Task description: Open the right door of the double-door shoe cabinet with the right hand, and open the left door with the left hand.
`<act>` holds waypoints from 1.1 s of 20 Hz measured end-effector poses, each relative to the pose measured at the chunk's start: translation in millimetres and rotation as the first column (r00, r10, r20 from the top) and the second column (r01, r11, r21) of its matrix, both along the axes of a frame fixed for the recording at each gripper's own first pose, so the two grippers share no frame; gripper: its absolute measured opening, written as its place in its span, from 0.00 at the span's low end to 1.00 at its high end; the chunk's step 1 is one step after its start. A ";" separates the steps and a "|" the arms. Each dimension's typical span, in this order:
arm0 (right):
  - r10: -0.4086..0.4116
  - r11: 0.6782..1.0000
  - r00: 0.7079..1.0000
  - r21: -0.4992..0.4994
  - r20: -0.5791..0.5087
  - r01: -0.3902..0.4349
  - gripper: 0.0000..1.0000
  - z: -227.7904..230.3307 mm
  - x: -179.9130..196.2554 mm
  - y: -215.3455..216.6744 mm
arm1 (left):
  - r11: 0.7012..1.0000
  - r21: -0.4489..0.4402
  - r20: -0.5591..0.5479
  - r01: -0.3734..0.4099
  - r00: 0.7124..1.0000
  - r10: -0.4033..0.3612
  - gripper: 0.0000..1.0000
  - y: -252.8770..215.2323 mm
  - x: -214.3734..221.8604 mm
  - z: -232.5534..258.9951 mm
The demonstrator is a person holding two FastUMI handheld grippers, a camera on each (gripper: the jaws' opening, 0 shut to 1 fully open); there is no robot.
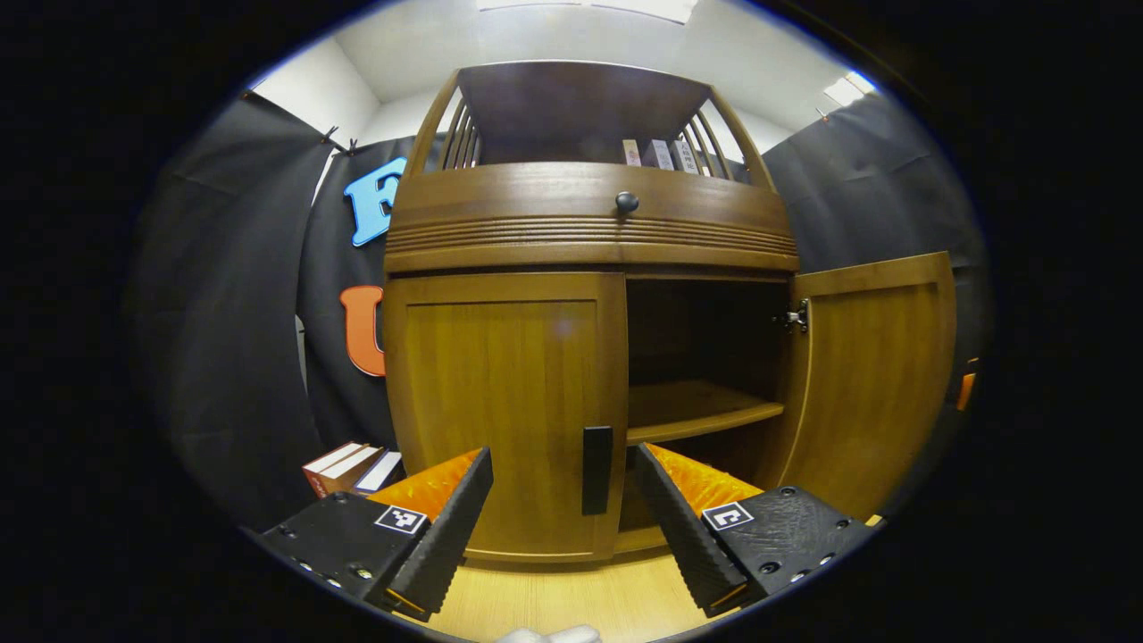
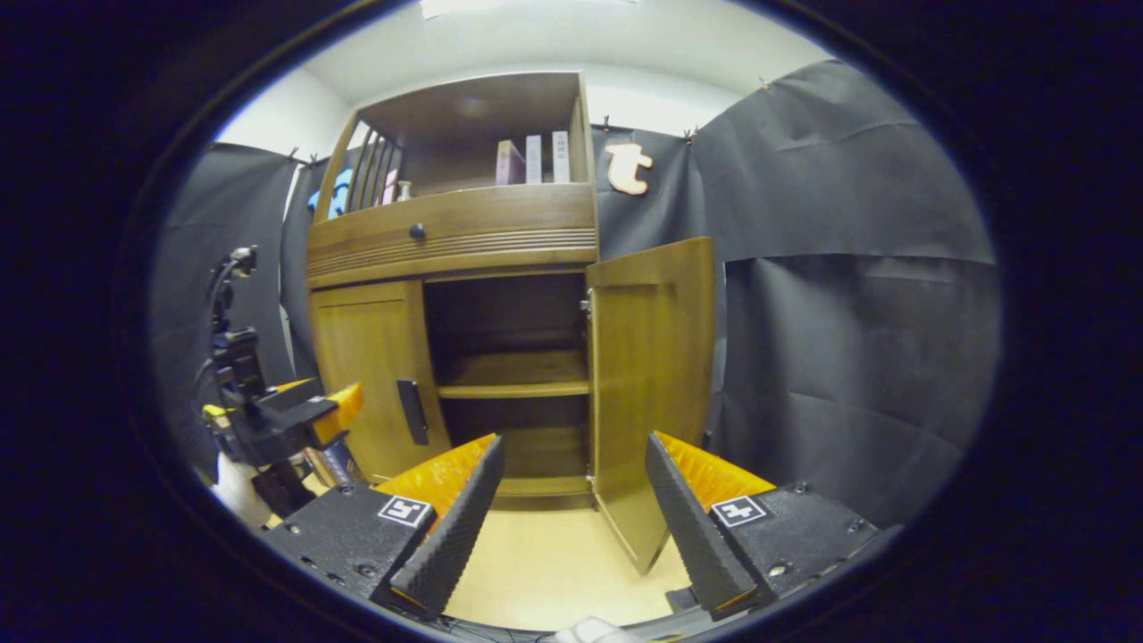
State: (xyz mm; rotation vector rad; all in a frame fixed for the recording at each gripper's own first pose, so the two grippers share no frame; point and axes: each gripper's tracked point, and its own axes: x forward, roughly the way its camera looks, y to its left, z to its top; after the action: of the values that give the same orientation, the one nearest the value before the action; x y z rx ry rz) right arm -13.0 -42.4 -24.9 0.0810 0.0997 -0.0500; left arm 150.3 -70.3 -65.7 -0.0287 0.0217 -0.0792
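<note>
The right door [image 2: 650,375] of the shoe cabinet [image 1: 589,223] stands swung wide; the left door [image 1: 504,411] is shut, so its opening is what remains. In the left gripper view the left gripper [image 1: 564,527] is spread, holding nothing, and the door's dark handle [image 1: 597,470], long axis upright, lies straight ahead between the fingers, not yet touched; this gripper is clearly the nearer. The right gripper [image 2: 571,527] is also released, facing the open compartment.

black cloth walls [image 2: 848,339], white ceiling [image 1: 536,36] w/ lights, pale wood floor [image 2: 554,563].
</note>
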 end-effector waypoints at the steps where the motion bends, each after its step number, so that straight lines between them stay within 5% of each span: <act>1: -0.002 1.000 1.000 -0.003 -0.007 0.002 0.99 0.3 -0.1 3.9 | 1.000 -0.005 -0.007 -0.001 1.000 0.001 1.00 -1.7 13.1 -7.3; 12: -0.054 0.995 0.992 -0.090 -0.111 0.044 0.99 -11.6 2.9 16.5 | 1.000 -0.030 -0.057 -0.005 0.998 0.003 0.93 -30.9 109.3 -67.4; 17: -0.059 0.993 0.992 -0.107 -0.115 0.047 0.99 -10.4 -4.0 16.6 | 1.000 -0.014 -0.052 0.013 0.999 -0.013 0.63 -42.7 122.6 -76.2; 20: -0.057 0.993 0.991 -0.106 -0.122 0.044 1.00 -14.8 -6.2 16.3 | 1.000 0.023 -0.036 -0.006 0.999 0.006 0.33 -46.7 122.5 -75.1; 22: -0.050 0.994 0.990 -0.105 -0.131 0.037 0.99 -19.1 -9.3 18.9 | 1.000 0.007 -0.042 -0.013 0.999 0.013 0.33 -46.8 123.2 -75.2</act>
State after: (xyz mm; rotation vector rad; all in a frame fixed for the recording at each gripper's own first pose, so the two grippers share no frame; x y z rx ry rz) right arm -22.3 -23.4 -44.0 -0.0224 0.2294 -0.1040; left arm 273.5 -117.1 -140.9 -0.0239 0.0643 -0.0655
